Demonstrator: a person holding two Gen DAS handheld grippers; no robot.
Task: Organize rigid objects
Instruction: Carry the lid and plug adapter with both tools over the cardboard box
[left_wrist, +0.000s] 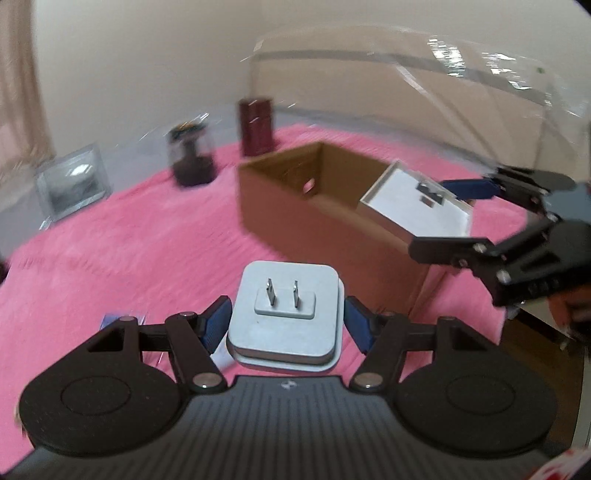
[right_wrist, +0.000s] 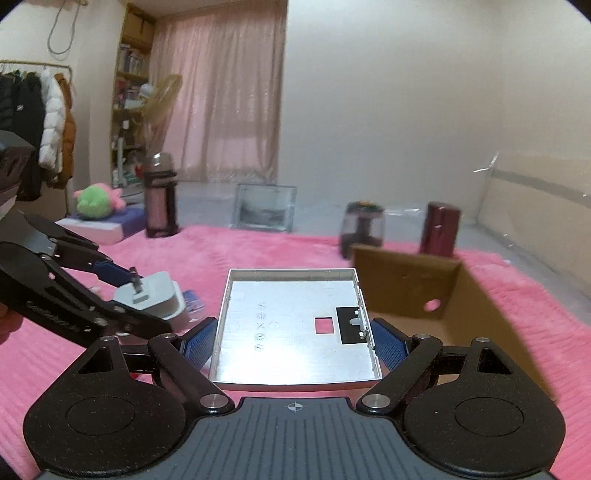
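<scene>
Pink blanket (left_wrist: 110, 240) blurred, left gripper (left_wrist: 284, 326) clamping plug adapter (left_wrist: 284, 317) — underside hidden

Two matching grippers are shown. Each body is built of matte black plastic, with two round discs at the lower corners of the frame flanking a ribbed grey centre plate marked with a small crosshair symbol. Black linkage arms are joined by silver screws and pins. The left gripper (left_wrist: 284, 325) and the right gripper (right_wrist: 293, 341) are fitted with textured blue finger pads (left_wrist: 215, 326).
</scene>
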